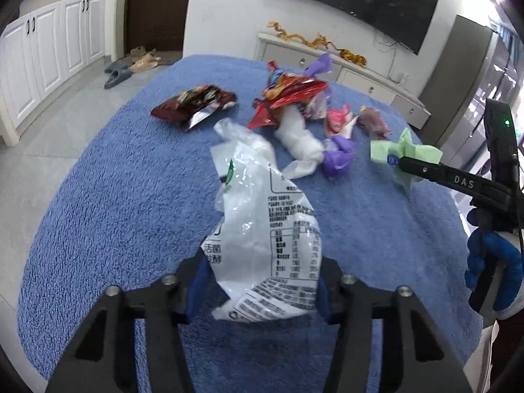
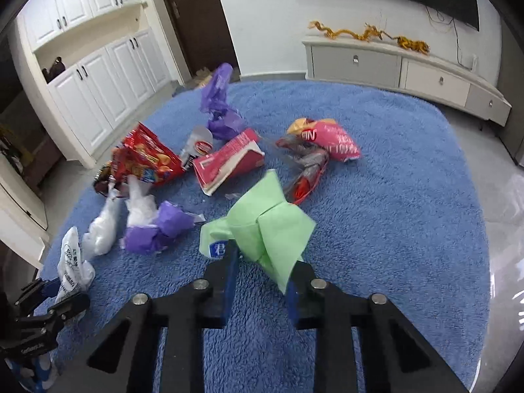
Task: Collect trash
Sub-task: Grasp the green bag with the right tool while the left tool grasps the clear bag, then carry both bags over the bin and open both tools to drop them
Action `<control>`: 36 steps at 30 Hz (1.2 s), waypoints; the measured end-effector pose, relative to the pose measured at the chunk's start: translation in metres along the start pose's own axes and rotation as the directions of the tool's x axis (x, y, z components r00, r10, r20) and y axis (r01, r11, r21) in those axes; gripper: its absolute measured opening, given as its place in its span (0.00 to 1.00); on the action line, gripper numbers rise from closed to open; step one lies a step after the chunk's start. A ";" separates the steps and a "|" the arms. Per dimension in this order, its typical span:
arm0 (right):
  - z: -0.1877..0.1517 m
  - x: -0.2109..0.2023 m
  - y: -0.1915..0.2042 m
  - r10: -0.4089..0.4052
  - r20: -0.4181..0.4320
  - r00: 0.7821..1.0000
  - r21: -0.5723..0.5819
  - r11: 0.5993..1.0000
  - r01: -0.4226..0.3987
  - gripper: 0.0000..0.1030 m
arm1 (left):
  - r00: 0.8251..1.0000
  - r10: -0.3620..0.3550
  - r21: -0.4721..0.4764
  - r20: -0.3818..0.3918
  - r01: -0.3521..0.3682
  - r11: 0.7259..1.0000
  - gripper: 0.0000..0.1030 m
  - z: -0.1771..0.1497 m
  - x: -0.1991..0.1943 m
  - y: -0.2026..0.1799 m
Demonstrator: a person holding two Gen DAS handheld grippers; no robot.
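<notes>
Between the blue-padded fingers of the left tongs [image 1: 260,281], in the left wrist view, sits a white printed plastic bag [image 1: 265,229]; both pads press on its lower part, and the bag rises crumpled above the blue fleece rug [image 1: 98,196]. Beyond it on the rug lie a dark brown snack packet [image 1: 193,104], a red snack bag [image 1: 288,90], a white crumpled bag [image 1: 299,137] with a purple wrapper [image 1: 339,157] at its end, and a small pink wrapper [image 1: 337,119]. At the right edge the right tongs [image 1: 401,165] come in from the side, their tips on a light green wrapper [image 1: 406,154] held just above the rug. A wall-mounted television [image 1: 353,3] hangs over a low white cabinet [image 1: 360,68], and slippers [image 1: 131,67] lie by the dark door.

From the right wrist view, the right tongs [image 2: 262,265] are closed on the light green wrapper [image 2: 268,226], which spreads out ahead of the fingers. Past it on the rug [image 2: 393,213] lie a pink carton [image 2: 229,160], a pink snack bag [image 2: 334,142], the red snack bag [image 2: 147,160], a purple plastic bag [image 2: 219,104] and the purple wrapper [image 2: 160,229]. At the lower left the left tongs [image 2: 52,294] grip the white printed plastic bag [image 2: 72,265].
</notes>
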State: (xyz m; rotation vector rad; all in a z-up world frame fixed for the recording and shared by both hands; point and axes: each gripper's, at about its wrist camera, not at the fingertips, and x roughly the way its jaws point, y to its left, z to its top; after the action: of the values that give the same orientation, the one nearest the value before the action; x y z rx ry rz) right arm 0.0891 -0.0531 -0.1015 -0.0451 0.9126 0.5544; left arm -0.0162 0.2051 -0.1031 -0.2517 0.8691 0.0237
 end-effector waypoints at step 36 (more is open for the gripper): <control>-0.254 -0.190 -0.289 -0.392 -0.122 0.912 0.648 0.665 0.372 0.49 | 0.791 -0.424 0.458 -0.440 0.604 0.652 0.64 -0.022 0.087 -0.440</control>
State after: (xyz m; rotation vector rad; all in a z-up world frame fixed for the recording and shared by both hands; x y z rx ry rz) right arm -0.0525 -0.4524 -0.1703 0.4121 0.9950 -0.1935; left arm 0.0776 -0.2344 -0.0912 0.0888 1.0328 -0.8477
